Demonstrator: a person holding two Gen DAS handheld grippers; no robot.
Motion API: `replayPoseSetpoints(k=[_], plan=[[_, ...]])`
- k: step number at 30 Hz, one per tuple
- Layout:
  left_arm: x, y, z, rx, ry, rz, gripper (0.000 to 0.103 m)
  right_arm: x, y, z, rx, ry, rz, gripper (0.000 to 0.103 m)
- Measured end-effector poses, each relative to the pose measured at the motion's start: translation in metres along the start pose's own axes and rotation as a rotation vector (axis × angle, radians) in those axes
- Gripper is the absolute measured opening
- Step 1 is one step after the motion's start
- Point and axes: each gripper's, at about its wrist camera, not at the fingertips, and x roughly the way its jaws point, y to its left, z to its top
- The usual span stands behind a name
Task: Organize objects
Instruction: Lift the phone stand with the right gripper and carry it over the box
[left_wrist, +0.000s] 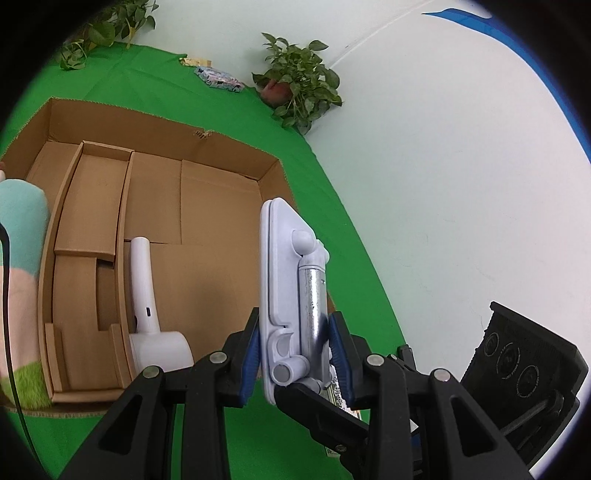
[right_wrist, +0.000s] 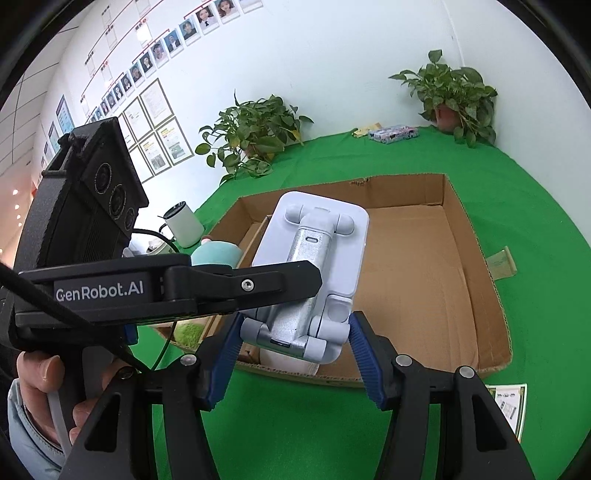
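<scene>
Cardboard makes up the one container in view: a wide, shallow, open-topped box (left_wrist: 229, 147) set on a green cloth (left_wrist: 332, 229) that covers the table. Inside the box, along one side, folded cardboard inserts (left_wrist: 92, 206) form narrow partitioned sections; these sections appear bare. On the main floor of the box, just beside the inserts, a white handheld appliance (left_wrist: 147, 314) with a long handle is seen lying flat. The remaining floor of the box is plain cardboard.

A pastel plush toy (left_wrist: 20, 266) (teal, pink, green base) is noted against the outer wall of the box, outside it.

A white folding phone stand (left_wrist: 291, 295) with a silver metal arm is held above the box's near edge, clear of the floor. It is gripped by both tools at once. The left gripper (left_wrist: 295, 343) is clamped across the stand's thin dimension, blue pads (left_wrist: 338, 332) pressed on the plate and on the silver arm. The right gripper (right_wrist: 295, 332) is closed across the stand's base, at its hinged end, pads against either side. In the right wrist view the left tool's body is seen crossing in front of the stand, with a hand (right_wrist: 40, 376) around its grip.

Beyond the box, on the cloth: two potted plants (right_wrist: 454, 96), a small printed packet (right_wrist: 393, 133), and a white lidded cup (right_wrist: 183, 223) near the cloth's edge. A printed card (right_wrist: 508, 406) lies on the cloth near the right gripper.
</scene>
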Motion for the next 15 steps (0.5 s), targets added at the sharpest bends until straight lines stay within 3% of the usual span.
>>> replayPoseSetpoints(k=[7,15], plan=[[0.039,0.021,0.010,-0.072,0.084,0.061,0.032,0.047,-0.037,0.010,0.046,0.130,0.055,0.056],[0.087,0.044,0.009,-0.154,0.170,0.144,0.031,0.099,-0.088,-0.001,0.167,0.264,0.148,0.056]])
